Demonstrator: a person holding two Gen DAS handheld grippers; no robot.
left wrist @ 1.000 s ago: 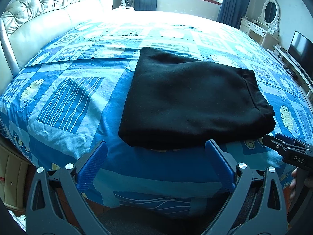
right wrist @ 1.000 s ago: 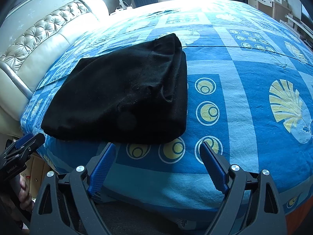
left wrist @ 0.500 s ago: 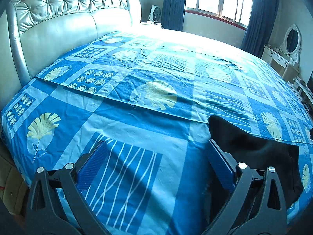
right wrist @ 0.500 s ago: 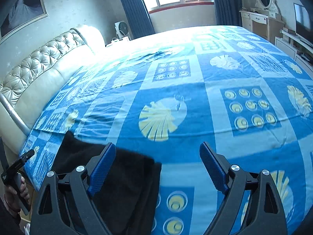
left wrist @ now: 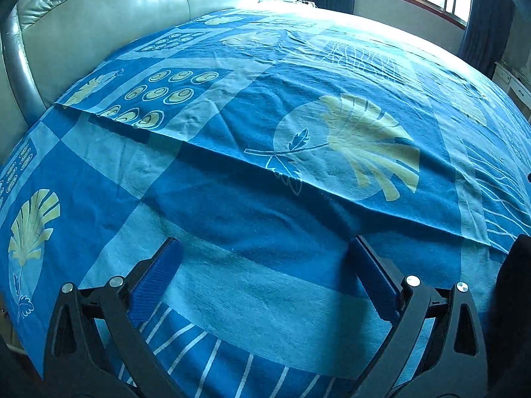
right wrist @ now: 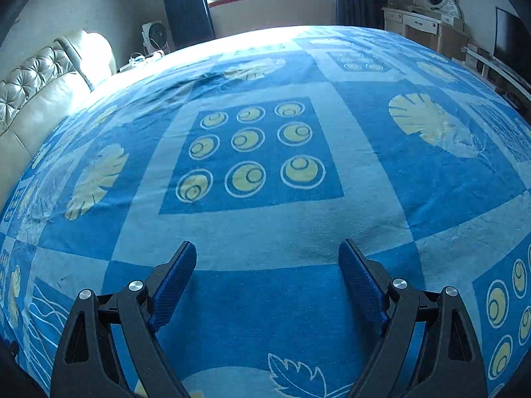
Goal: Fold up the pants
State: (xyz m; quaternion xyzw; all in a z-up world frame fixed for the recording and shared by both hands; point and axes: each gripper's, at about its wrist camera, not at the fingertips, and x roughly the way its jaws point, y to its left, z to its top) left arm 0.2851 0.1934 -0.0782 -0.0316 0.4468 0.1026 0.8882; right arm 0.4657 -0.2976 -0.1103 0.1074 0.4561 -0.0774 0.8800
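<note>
Bedspread fills both of your views: woven blue cotton in light and dark squares, printed with pale yellow fan leaves and ringed dots, creased where one layer overlaps another in a long raised edge. Your left gripper is spread wide with nothing between its ribbed blue pads, low over the cloth. Your right gripper is spread too, and empty. The pants show only as a dark shape at the right border of the left view; the right view does not show them. The tufted leather headboard looms close on the left; only the right view gives you the white dresser with its oval mirror.
</note>
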